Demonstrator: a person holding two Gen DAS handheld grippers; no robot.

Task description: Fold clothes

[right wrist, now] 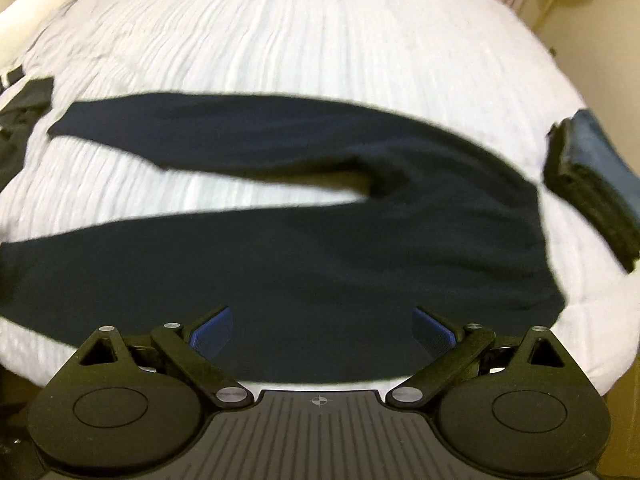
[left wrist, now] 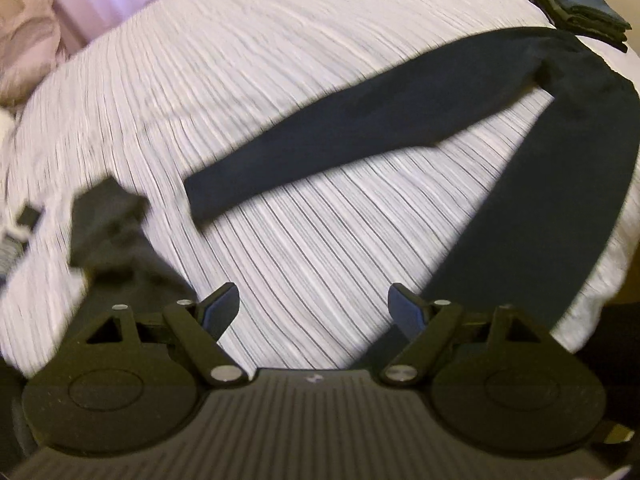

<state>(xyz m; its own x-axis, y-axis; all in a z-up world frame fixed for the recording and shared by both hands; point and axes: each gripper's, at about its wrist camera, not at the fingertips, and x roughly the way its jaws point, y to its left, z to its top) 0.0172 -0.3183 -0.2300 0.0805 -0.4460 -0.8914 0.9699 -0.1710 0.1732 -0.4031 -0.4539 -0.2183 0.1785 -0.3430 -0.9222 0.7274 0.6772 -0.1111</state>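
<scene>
Trousers [right wrist: 304, 240] lie flat on the bed [right wrist: 320, 40], legs splayed, waist by a folded stack [right wrist: 592, 184] near the edge. I see both my left gripper [left wrist: 314, 304] and right gripper [right wrist: 322, 328] released, holding nothing. Plenty of bare bed beyond the legs. Only my left view shows a crumpled dark garment [left wrist: 108, 232].

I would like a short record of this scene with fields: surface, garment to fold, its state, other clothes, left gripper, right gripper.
surface: bed with a white ribbed cover
garment to fold: dark trousers
state: spread flat, the two legs apart in a V, not yet folded
other clothes: folded stack beside the waist end; crumpled dark garment near the leg ends
left gripper: open, holds nothing, above the bare cover between the legs
right gripper: open, holds nothing, above the nearer trouser leg
</scene>
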